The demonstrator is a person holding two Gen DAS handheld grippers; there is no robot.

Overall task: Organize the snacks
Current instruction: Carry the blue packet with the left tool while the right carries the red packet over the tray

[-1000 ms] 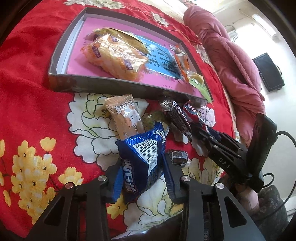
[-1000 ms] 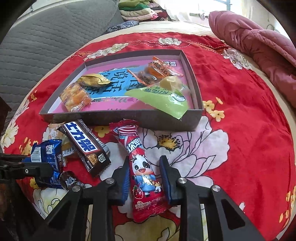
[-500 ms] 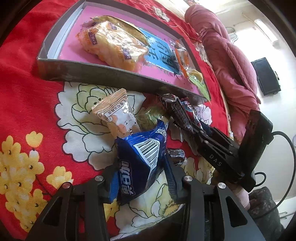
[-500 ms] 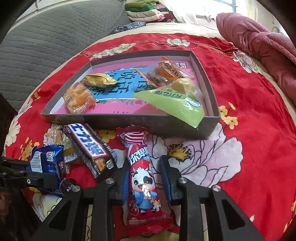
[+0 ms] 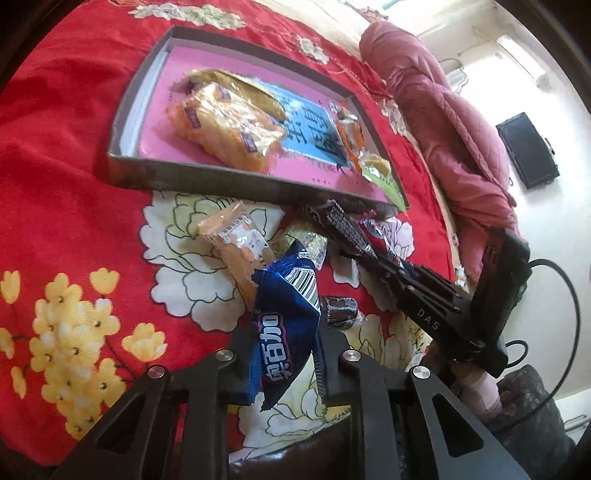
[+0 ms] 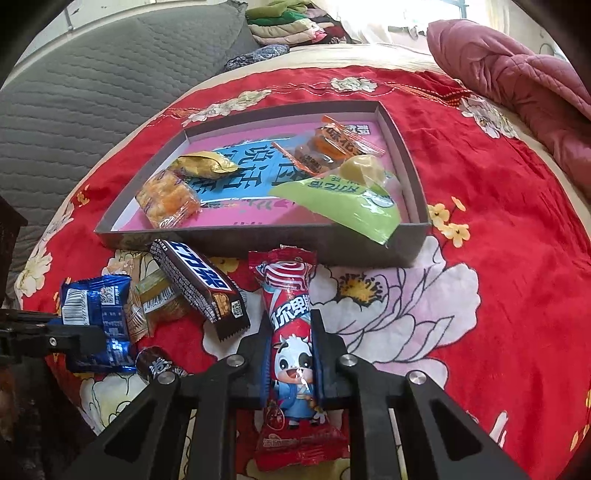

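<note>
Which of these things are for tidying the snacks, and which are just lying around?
For the job:
- box
- blue packet, in the left gripper
- red cow packet, in the right gripper
- chocolate bar
- snacks already in the box

Just lying about:
- pink quilt
- folded clothes
- grey mattress

Ahead of our right gripper (image 6: 290, 345), the shallow grey cardboard box's near wall (image 6: 258, 240) blocks the way; the dark brown chocolate bar (image 6: 201, 286) crowds its left, bare red flowered cloth (image 6: 498, 295) lies rightward.
</note>
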